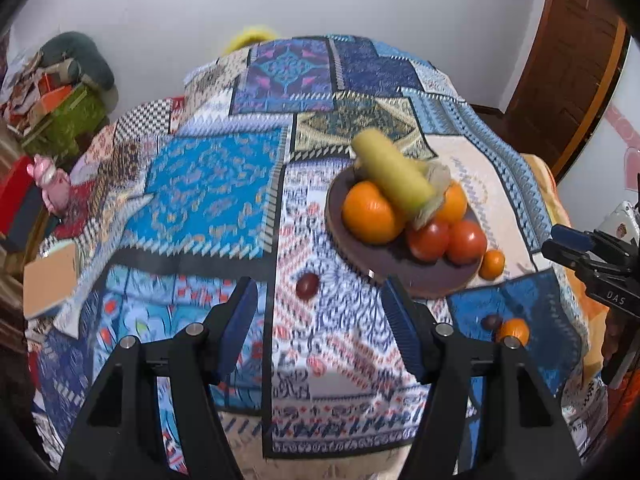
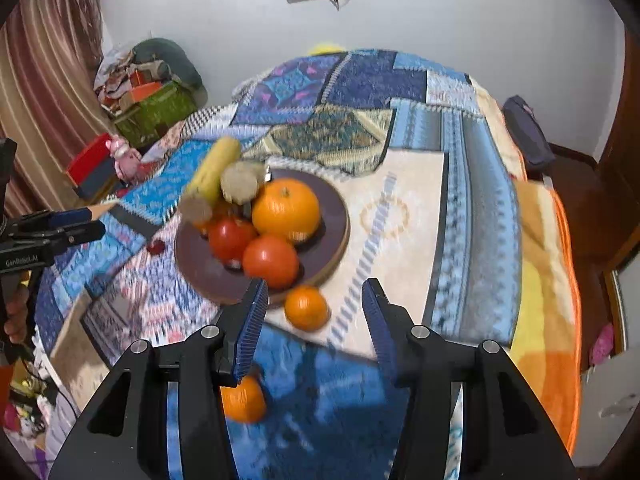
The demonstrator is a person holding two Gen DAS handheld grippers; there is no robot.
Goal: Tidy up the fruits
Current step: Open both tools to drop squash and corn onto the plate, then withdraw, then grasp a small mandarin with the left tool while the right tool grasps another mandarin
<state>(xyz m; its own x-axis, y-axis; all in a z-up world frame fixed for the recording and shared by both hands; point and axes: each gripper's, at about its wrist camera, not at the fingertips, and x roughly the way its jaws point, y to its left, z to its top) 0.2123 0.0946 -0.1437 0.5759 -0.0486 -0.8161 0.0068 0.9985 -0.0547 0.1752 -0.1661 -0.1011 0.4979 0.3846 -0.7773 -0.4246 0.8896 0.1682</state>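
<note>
Fruit piles on the plate [image 2: 332, 248] for tidiness, so both empty hand-held grippers, left [image 1: 320, 312] and right [image 2: 316, 312], gape wide over strays: plum [image 1: 307, 285] at 12 o'clock, small orange [image 2: 306, 307] at 12.

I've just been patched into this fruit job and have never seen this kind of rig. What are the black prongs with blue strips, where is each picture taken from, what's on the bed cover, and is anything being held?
There is no robot arm: a person holds a two-finger gripper in each hand, and each carries a fisheye camera looking along its fingers. The left gripper fills the bottom of its own view; the right gripper fills its own. Both are open and empty.

On the patchwork cover sits a dark plate holding a large orange, two tomatoes, and corn cobs.

Still loose: a small orange beside the plate, another nearer, and a dark red fruit.
</note>
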